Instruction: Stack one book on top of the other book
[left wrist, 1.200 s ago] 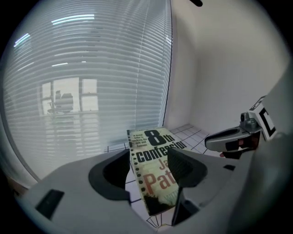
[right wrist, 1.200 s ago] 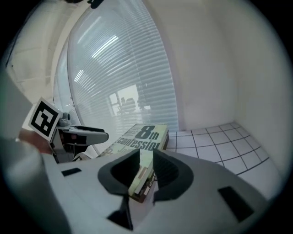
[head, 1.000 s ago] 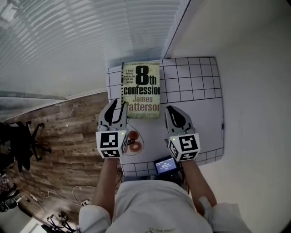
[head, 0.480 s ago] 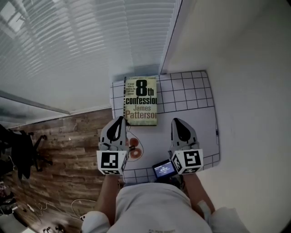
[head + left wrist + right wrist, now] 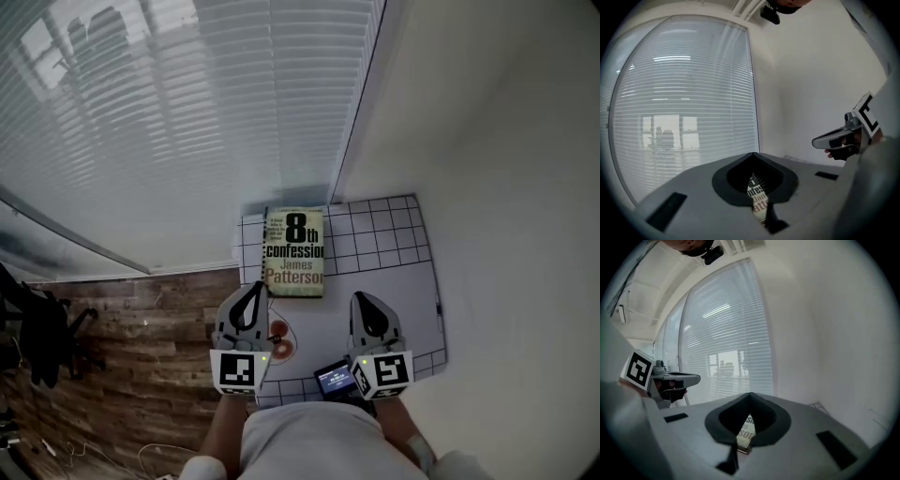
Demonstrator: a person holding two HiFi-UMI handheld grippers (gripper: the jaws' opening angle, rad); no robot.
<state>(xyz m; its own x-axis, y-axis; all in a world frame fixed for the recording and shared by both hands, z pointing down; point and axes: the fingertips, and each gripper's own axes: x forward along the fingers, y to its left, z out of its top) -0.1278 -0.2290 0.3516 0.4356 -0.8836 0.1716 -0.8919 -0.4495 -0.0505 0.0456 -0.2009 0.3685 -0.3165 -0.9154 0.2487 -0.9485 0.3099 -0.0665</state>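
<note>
Using the book point(image 5: 295, 253) as my anchor here, the yellowy-green "8th confession" paperback. Far left of it is wood-plank floor point(image 5: 141, 347), and behind it there's a big run of closed blinds point(image 5: 187, 122). The book lies flat, cover up, on the back left part of the gridded white bench point(image 5: 394, 272), right by the blinds. Can't tell if a second book sits under it.

Just in front of the book's near left corner hangs the left tool point(image 5: 253, 292), jaws pressed together with nothing in them, not touching the book. Further in front of the book there's a small orange round mark point(image 5: 279, 345) on the bench and a little lit screen point(image 5: 336, 378) at the near edge. In front of the book and off to its right is the right tool point(image 5: 362, 302), also closed tight and empty, apart from the book. Right of the book, past the bench, is plain white wall point(image 5: 497, 187).
</note>
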